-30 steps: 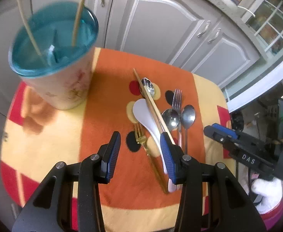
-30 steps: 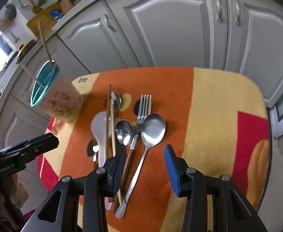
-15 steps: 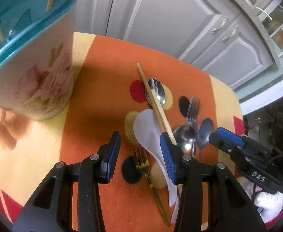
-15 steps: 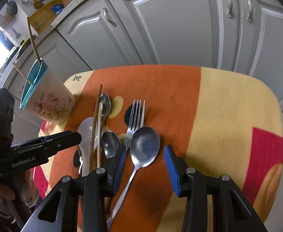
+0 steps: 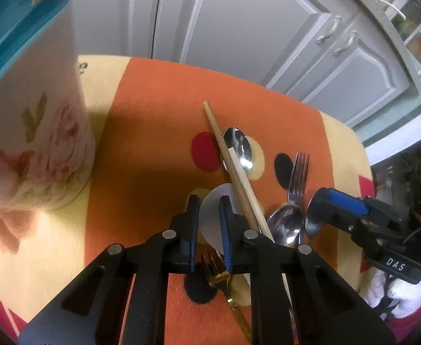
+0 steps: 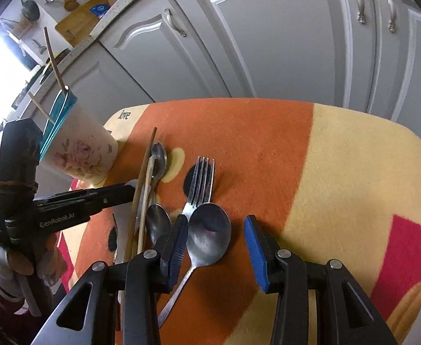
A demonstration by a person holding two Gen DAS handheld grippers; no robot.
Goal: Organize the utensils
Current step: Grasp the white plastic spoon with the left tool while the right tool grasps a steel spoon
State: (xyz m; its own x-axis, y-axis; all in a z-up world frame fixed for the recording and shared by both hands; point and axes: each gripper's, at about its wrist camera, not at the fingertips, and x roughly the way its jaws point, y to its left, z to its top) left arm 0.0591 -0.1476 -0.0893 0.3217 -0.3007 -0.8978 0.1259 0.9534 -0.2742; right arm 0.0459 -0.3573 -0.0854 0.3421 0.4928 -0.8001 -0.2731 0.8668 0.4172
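Since a second ago our left gripper [image 5: 207,224] has sunk toward the cloth, and its jaws have just been closing to a narrow gap over the white spoon's bowl [image 5: 210,221] and gold fork's tines [image 5: 214,267]; we cannot tell whether the pads touch either. Just right lie the wooden chopsticks [image 5: 233,169]. Our right gripper [image 6: 216,247], moderately spread, straddles the large steel spoon [image 6: 209,234] without pressing it. Behind it lies the steel fork [image 6: 200,184], and further left the floral cup [image 6: 78,149] stands on the orange cloth [image 6: 253,143].
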